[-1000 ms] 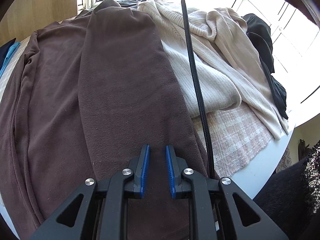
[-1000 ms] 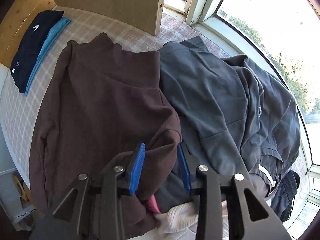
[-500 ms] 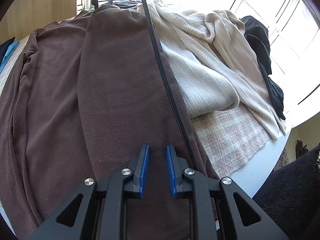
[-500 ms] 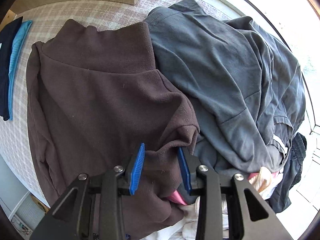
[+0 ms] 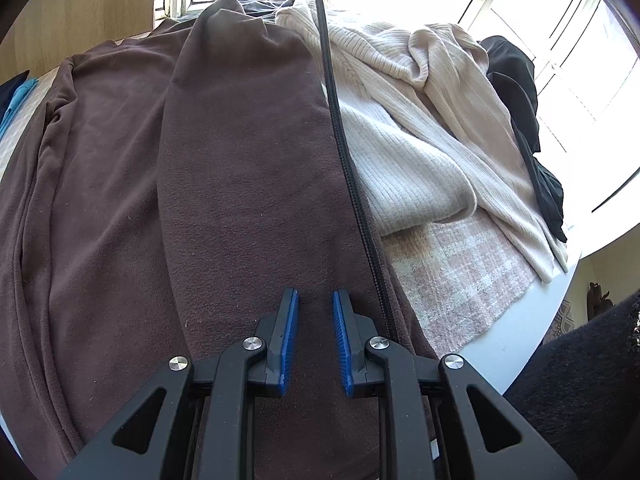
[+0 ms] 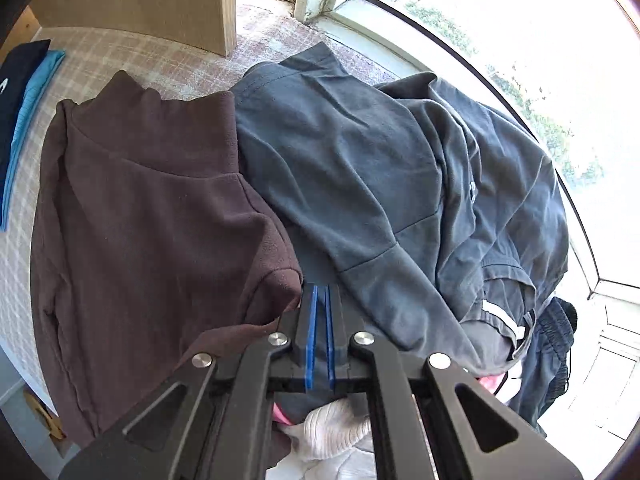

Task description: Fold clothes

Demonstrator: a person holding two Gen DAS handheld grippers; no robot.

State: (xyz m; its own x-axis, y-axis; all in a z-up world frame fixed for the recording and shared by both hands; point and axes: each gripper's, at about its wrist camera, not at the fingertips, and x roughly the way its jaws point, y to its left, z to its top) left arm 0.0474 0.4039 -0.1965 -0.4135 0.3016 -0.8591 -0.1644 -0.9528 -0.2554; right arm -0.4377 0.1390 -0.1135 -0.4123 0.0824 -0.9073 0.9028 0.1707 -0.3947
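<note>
Jaws of the left gripper (image 5: 315, 320) parted, a gap showing between the blue pads (image 5: 289, 332), nothing between them; poised just above the folded-over sleeve (image 5: 248, 184) of the brown fleece (image 5: 100, 200). Jaws of the right gripper (image 6: 319, 312) closed, the two blue pads nearly touching, no cloth visibly caught; tips just beside the fleece's cuffed edge (image 6: 280, 280), against the grey jacket (image 6: 360, 184).

Brown fleece spread flat on the checked cloth (image 5: 452, 276) covering the tabletop (image 5: 520, 340), collar (image 6: 160, 120) towards the wooden panel (image 6: 132, 0), one sleeve laid lengthwise along the body. Black cable (image 5: 348, 160) running down across the fleece's right side in the left wrist view. To the right of the fleece there, a cream ribbed sweater (image 5: 408, 160) in a heap, a black garment (image 5: 516, 92) behind it near the window. In the right wrist view, grey jacket crumpled beside the fleece, touching its edge; something pink (image 6: 490, 384) and a pale knit (image 6: 336, 428) peeking from beneath. Folded navy and light-blue items (image 6: 24, 92) at the far left, well apart from the fleece.
</note>
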